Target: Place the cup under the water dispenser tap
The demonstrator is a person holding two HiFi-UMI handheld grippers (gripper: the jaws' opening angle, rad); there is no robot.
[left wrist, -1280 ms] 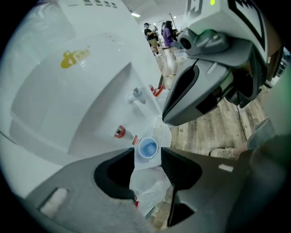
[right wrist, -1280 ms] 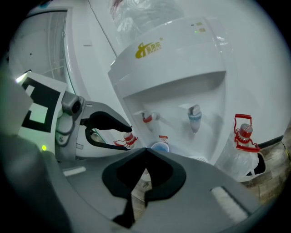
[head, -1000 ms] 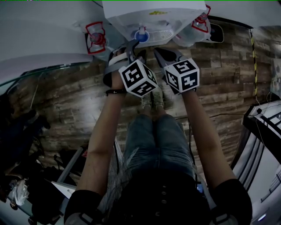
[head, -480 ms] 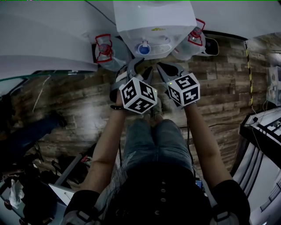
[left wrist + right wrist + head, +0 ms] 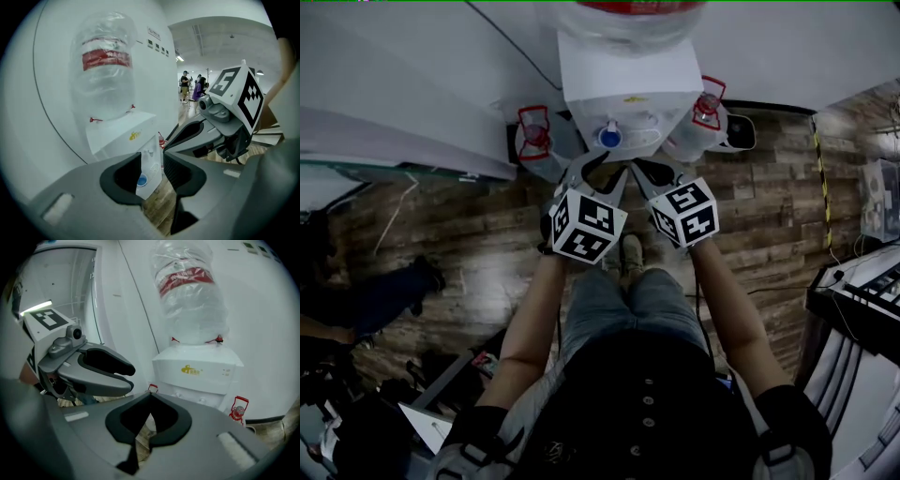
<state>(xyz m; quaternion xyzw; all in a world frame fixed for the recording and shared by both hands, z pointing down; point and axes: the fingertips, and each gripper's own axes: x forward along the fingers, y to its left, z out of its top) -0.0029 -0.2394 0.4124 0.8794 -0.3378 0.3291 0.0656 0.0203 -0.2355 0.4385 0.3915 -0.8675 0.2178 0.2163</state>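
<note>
The white water dispenser [image 5: 628, 89] stood against a pale wall, with a clear bottle [image 5: 105, 65] bearing a red band upended on top of it. At the foot of its front recess, beside the oval drip grille, sat a small round blue shape that seemed to be the cup [image 5: 609, 138], below the taps; it was too small to make out for certain. Both grippers were held side by side in front of the dispenser, pointing toward it and somewhat down, and neither touched it. The left gripper [image 5: 152, 158] had its jaws spread, though they had just been closing a little; nothing lay between them, and only the dispenser's front and the blue shape showed far off through the gap. The right gripper [image 5: 150, 397] had its jaw tips pressed together and held nothing, with a bit of floor visible through the hollow of its pads. Two spare bottles with red handles stood on the wooden floor [image 5: 450, 234], one on the left [image 5: 534, 136] of the dispenser and one on the right [image 5: 705, 105]. In the head view the person's bare forearms reached forward over legs in jeans [image 5: 628, 300].
</note>
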